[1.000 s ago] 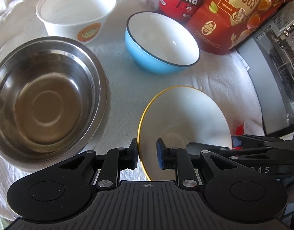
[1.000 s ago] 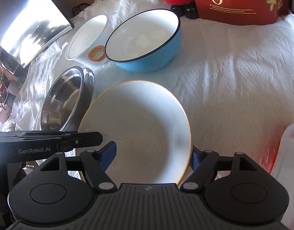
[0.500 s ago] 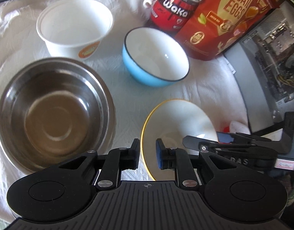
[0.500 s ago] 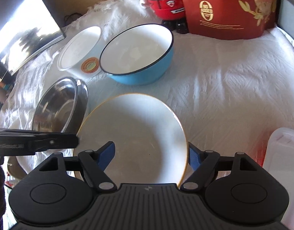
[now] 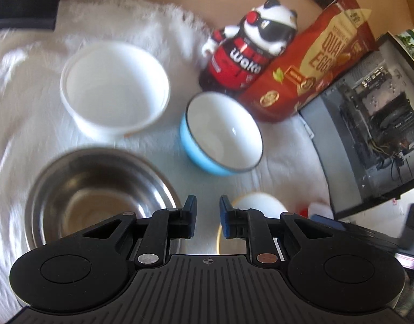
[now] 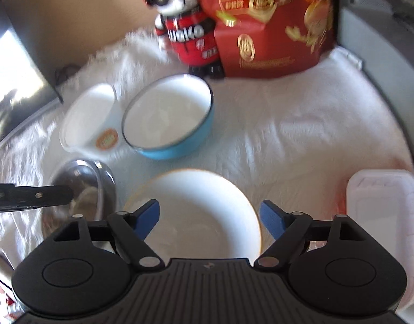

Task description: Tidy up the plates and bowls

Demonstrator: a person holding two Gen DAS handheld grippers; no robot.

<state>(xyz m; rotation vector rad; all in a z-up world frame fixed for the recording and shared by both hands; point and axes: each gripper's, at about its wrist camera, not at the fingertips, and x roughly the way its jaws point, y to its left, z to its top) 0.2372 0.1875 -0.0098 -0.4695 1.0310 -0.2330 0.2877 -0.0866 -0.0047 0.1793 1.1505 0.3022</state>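
Observation:
A white bowl with a yellow rim (image 6: 204,189) lies on the white cloth under my right gripper (image 6: 210,210). That gripper's jaws are opening, and its blue pads stand clear on either side of the bowl. My left gripper (image 5: 207,205) has a narrow gap with only cloth showing in it, and the yellow-rimmed bowl (image 5: 258,202) sits just right of its fingers. A steel bowl (image 5: 93,189) is at the left, a blue bowl (image 5: 223,135) in the middle, and a white plastic bowl (image 5: 112,86) behind.
A panda figure (image 5: 250,46) and a red quail-egg bag (image 5: 315,67) stand at the back. An open computer case (image 5: 374,121) borders the right side. A white lidded box (image 6: 382,210) sits at the right, a dark screen (image 6: 15,81) at the left.
Both grippers have risen and drawn back from the yellow-rimmed bowl. The left fingers have come off its rim. The right jaws have widened.

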